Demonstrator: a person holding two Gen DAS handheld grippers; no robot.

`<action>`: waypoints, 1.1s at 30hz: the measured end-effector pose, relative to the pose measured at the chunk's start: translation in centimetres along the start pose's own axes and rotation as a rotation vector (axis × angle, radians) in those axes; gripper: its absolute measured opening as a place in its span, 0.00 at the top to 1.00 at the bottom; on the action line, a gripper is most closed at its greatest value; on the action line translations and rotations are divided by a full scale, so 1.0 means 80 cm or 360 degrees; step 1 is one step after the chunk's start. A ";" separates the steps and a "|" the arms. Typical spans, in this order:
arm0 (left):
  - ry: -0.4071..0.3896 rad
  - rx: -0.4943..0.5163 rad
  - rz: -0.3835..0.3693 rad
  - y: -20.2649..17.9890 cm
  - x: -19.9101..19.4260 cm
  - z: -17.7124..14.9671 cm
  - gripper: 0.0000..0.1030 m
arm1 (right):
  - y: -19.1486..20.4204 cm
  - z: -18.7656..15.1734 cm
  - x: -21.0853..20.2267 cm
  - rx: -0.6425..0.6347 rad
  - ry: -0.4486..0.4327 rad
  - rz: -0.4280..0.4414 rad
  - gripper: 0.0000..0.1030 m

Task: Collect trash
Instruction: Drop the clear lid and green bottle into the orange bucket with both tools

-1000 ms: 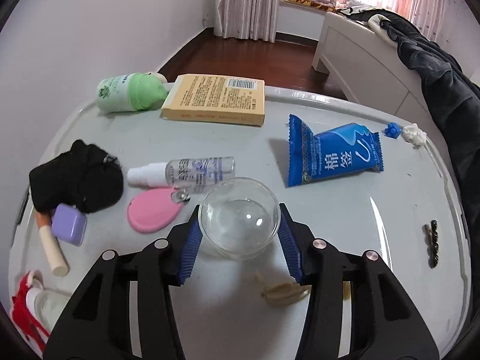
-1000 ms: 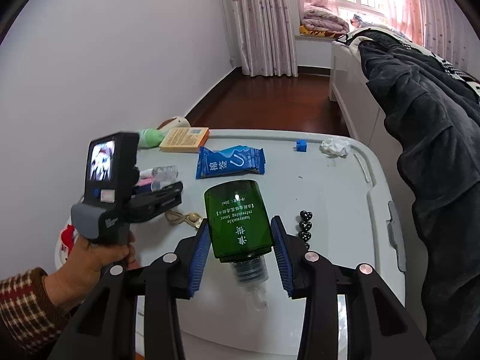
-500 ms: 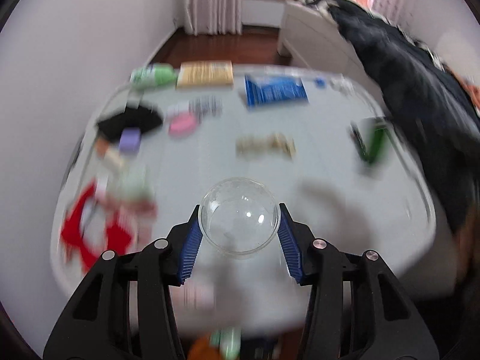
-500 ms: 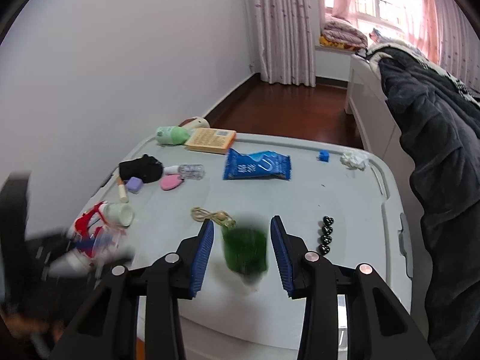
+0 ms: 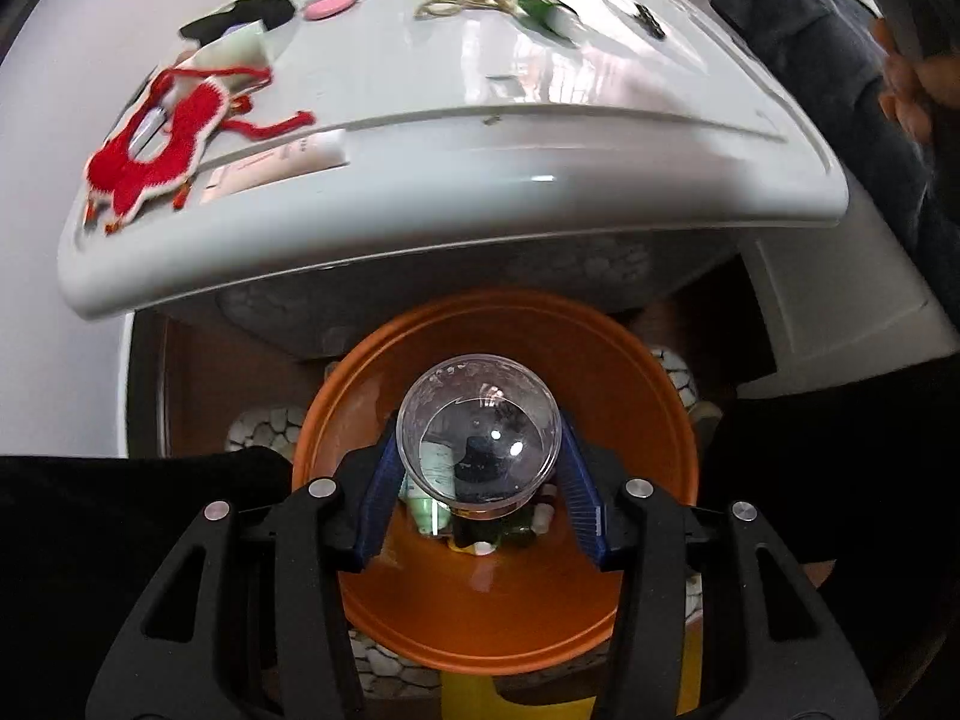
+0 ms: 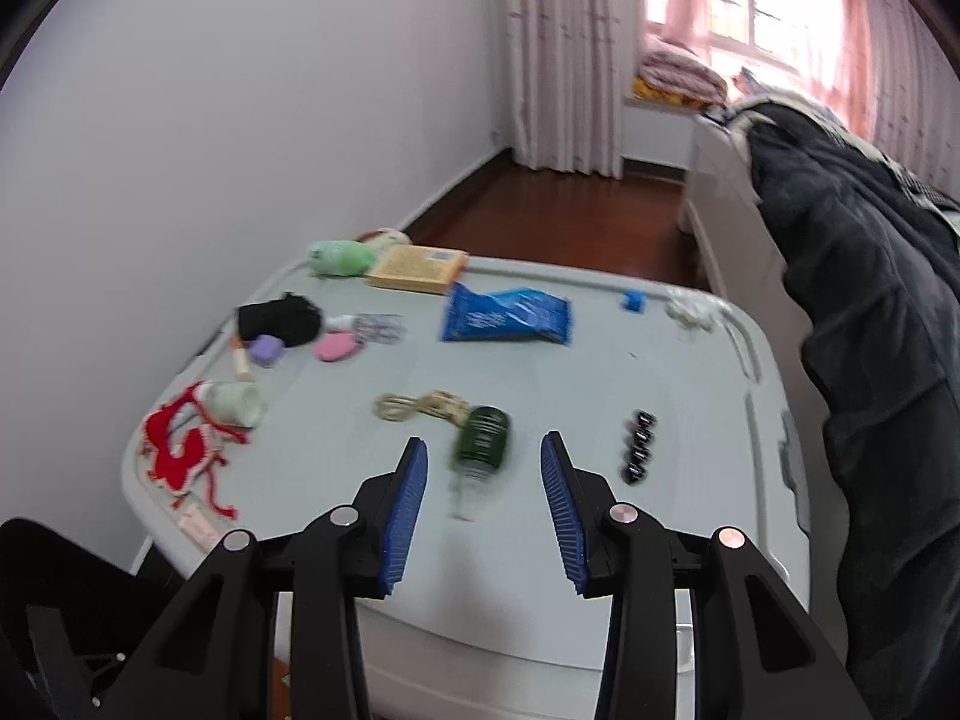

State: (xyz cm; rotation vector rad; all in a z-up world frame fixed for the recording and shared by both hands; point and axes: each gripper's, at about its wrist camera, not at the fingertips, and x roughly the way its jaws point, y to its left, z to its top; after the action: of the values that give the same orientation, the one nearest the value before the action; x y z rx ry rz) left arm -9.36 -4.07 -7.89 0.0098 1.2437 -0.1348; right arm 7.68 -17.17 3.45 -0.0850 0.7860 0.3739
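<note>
A second ago the left gripper (image 5: 479, 483) hung over the table (image 5: 420, 138) with the clear cup (image 5: 479, 441) above the tabletop; now it points steeply down past the table's near edge, over an orange bin (image 5: 624, 396) on the floor. The cup sits between its blue pads, clamped on both sides, mouth toward the camera. It is a round, see-through plastic cup, and through its bottom the bottles and caps lying in the bin show, directly beneath the fingertips.

The right gripper (image 6: 483, 483) held the green bottle (image 6: 482, 435) a second ago; now its jaws stand apart with nothing in them, and the bottle lies on the table just ahead of the fingertips, between their lines, cap end toward the gripper. It is dark green with a clear pump top, blurred in this view. A tan cord (image 6: 420, 407) lies touching the bottle's far end, ahead and left of the gripper. Black beads (image 6: 639, 447) lie ahead and to the right.
</note>
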 end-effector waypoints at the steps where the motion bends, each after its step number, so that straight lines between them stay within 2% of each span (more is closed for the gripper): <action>1: 0.0019 0.0008 -0.0002 -0.001 0.005 0.001 0.54 | -0.007 -0.001 0.003 0.0021 0.0006 -0.0012 0.61; 7: 0.0018 0.0049 -0.0031 -0.003 0.013 -0.002 0.54 | -0.019 -0.001 0.040 0.0049 0.0077 -0.0057 0.59; 8: 0.0003 0.0059 -0.0028 -0.003 0.011 0.000 0.54 | -0.016 0.000 0.053 0.0044 0.0096 -0.0050 0.54; 10: -0.0023 0.0087 -0.0027 -0.006 0.008 0.000 0.54 | -0.008 0.004 0.077 0.0035 0.0112 -0.0069 0.34; 11: -0.0039 0.0092 -0.0027 -0.007 0.006 0.001 0.54 | 0.000 0.006 0.096 0.0023 0.0130 -0.0071 0.30; 15: -0.0098 0.0104 -0.0017 -0.005 -0.004 0.002 0.54 | 0.028 0.008 0.154 -0.0038 0.0246 -0.0109 0.27; 17: -0.0120 0.0104 -0.0009 -0.001 -0.008 0.003 0.54 | 0.040 0.007 0.179 -0.0078 0.0288 -0.0173 0.27; 18: -0.0126 0.0104 -0.0001 0.000 -0.011 0.003 0.54 | 0.044 0.004 0.194 -0.0096 0.0338 -0.0198 0.37; 19: -0.0131 0.0097 0.0002 0.001 -0.012 0.002 0.54 | 0.045 0.002 0.202 -0.0095 0.0375 -0.0196 0.53; 21: -0.0137 0.0078 -0.0002 0.005 -0.016 0.002 0.54 | 0.038 0.002 0.205 -0.0005 0.0400 -0.0137 0.65; 28: -0.0176 0.0035 -0.0017 0.008 -0.022 0.009 0.54 | 0.026 0.001 0.154 0.0066 0.0337 -0.0037 0.65; 33: -0.0188 0.0052 -0.0044 0.006 -0.034 0.010 0.54 | 0.041 -0.005 0.064 0.0009 0.0232 0.0071 0.65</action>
State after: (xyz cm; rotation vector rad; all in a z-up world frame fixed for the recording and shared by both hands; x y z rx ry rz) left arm -9.44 -3.38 -5.08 0.0128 1.1242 -0.1776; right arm 9.55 -12.68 -0.21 -0.0905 0.9340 0.4112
